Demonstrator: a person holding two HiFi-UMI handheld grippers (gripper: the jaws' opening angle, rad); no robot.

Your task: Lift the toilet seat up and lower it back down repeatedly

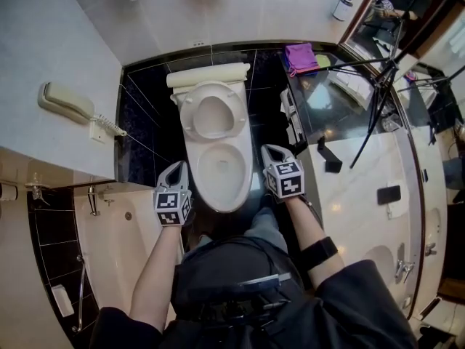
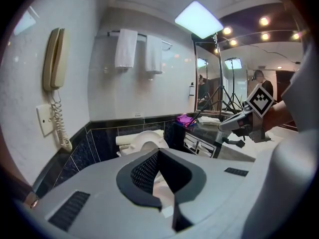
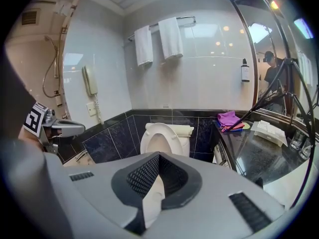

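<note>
Black ribbed pads (image 3: 144, 176) of my right gripper (image 3: 158, 156) meet at their tips with nothing between them; the white showing through the slot behind them is only the white porcelain toilet bowl (image 1: 221, 169) beyond. The left gripper (image 2: 158, 153) reads the same way to me: pads (image 2: 144, 173) drawn together and empty. Both grippers hang at the front of the bowl, one on each flank, clear of its rim. The white oval plastic toilet seat (image 1: 213, 115) stands raised behind the bowl, leaning back on the cream cistern (image 1: 207, 75) and well apart from either gripper. I judge the lift half of a cycle is done and the lowering is due. That calls for one gripper to reach forward over the bowl to the seat's top edge, hook or nudge it, then ease it down rather than let it drop. Left of the toilet, the dark tiled wall (image 1: 142, 115) sits close. Right of it, the glossy black counter (image 1: 349, 107) crowds in, with a purple folded cloth (image 1: 300, 57) on its far end and black tripod legs (image 1: 378, 100) across it. The freest path runs straight over the bowl.
</note>
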